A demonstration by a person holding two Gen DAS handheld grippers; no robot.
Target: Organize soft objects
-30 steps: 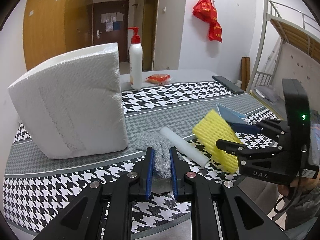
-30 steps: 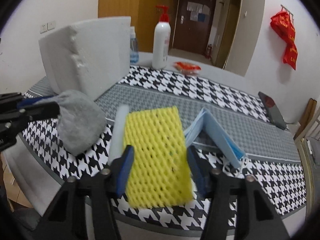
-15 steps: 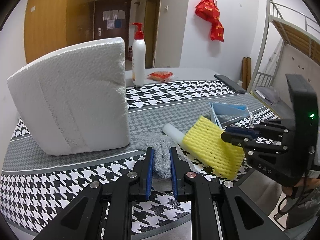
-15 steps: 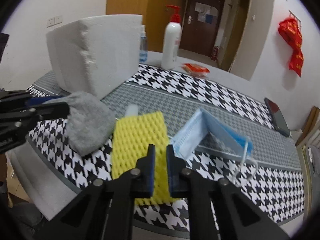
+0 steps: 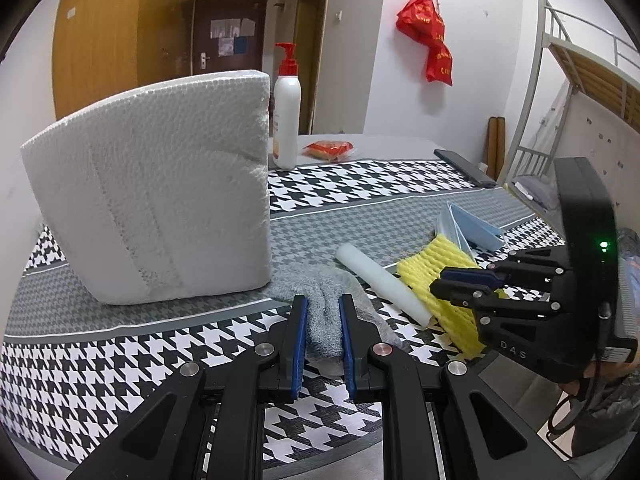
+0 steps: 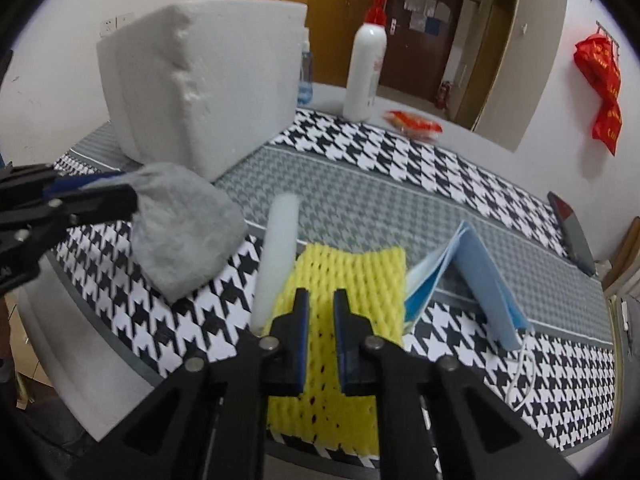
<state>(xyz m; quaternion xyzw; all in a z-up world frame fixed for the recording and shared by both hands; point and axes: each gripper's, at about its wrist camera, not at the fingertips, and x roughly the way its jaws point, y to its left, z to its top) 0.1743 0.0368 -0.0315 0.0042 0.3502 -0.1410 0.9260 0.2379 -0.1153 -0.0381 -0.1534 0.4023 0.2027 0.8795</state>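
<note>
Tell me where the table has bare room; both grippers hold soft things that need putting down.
Free: the grey houndstooth band between the white foam block and the folded blue face mask. Crowded: the near edge, where grey knit cloth, white foam tube and yellow foam net sit together.

Our right gripper (image 6: 320, 308) pinches the yellow foam net (image 6: 344, 280) | our left gripper (image 6: 120, 196) grips the grey cloth (image 6: 184, 232) | both over the counter (image 6: 360, 208)
</note>
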